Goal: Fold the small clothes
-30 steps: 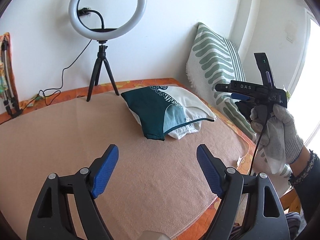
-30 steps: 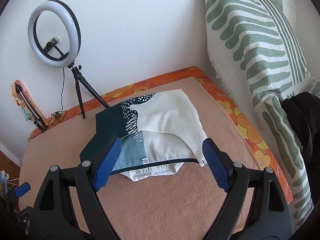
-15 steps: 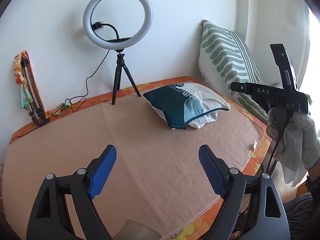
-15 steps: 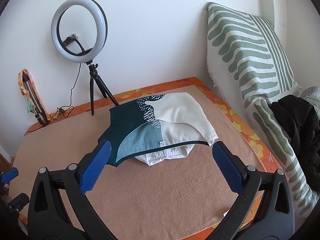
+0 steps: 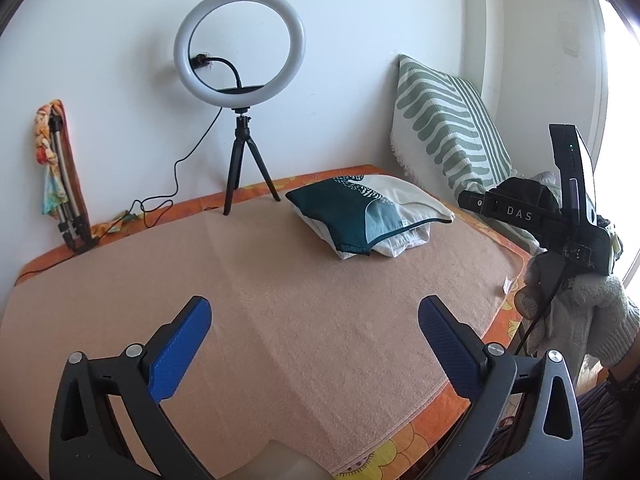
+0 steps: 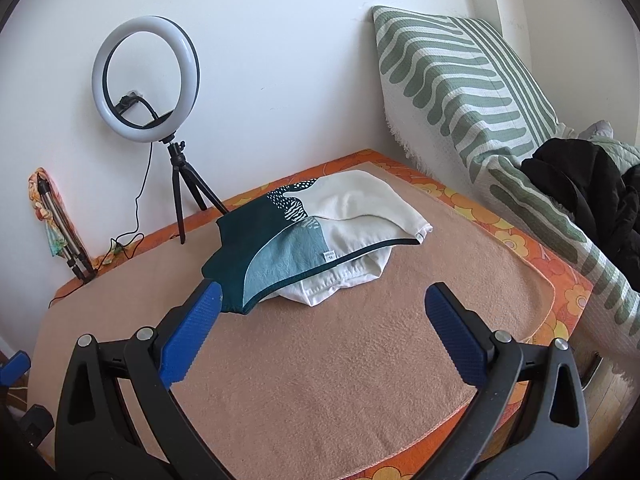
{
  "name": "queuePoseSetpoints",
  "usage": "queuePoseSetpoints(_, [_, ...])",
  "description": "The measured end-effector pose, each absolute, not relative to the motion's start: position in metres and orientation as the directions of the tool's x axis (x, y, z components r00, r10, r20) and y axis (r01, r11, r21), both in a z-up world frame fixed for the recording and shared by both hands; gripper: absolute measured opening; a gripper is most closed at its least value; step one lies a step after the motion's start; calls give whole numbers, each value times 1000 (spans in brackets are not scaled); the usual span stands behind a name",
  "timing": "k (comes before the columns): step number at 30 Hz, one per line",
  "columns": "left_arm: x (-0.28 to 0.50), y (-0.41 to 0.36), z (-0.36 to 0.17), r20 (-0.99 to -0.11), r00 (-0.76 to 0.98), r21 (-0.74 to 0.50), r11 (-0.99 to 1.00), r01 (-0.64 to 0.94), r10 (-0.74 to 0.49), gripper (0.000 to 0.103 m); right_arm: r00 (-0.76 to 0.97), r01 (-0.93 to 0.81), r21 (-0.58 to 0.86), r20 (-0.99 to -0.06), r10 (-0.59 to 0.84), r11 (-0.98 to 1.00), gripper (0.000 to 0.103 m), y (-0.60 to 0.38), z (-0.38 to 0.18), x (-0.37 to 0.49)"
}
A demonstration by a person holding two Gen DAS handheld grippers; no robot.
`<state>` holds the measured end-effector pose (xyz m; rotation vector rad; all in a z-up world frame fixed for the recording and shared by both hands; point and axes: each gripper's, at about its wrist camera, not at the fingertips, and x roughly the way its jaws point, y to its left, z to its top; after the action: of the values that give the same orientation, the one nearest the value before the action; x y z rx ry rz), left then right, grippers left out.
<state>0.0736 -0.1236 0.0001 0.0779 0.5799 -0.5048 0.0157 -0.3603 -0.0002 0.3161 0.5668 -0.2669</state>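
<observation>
A folded pile of small clothes (image 5: 360,212) lies at the far right of the peach towel (image 5: 280,300). Its top garment (image 6: 280,248) is dark teal, light teal and white, and a white garment (image 6: 328,284) sits under it. My left gripper (image 5: 314,304) hovers over the bare towel well short of the pile; its jaws are opening with nothing between them. My right gripper (image 6: 322,286) stands open just in front of the pile without touching it. The left wrist view shows its body held in a gloved hand (image 5: 580,304) off the table's right edge.
A ring light on a small tripod (image 5: 240,44) stands at the back by the wall, its cable trailing left. A green-striped cushion (image 6: 460,88) leans at the right, with a black garment (image 6: 592,200) beside it. A folded tripod wrapped in colourful cloth (image 5: 60,176) leans at the far left.
Both grippers have drawn back from the pile, which now looks smaller and farther away. Both pairs of jaws stand wider apart. The pile itself has not moved.
</observation>
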Motion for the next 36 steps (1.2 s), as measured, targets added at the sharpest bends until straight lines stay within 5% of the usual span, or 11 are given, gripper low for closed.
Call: queuePoseSetpoints(36, [75,-121,-12,-563,737,-35,902,431,-374,103,825,278,120,-538,-173,953,103,-334,-7,9])
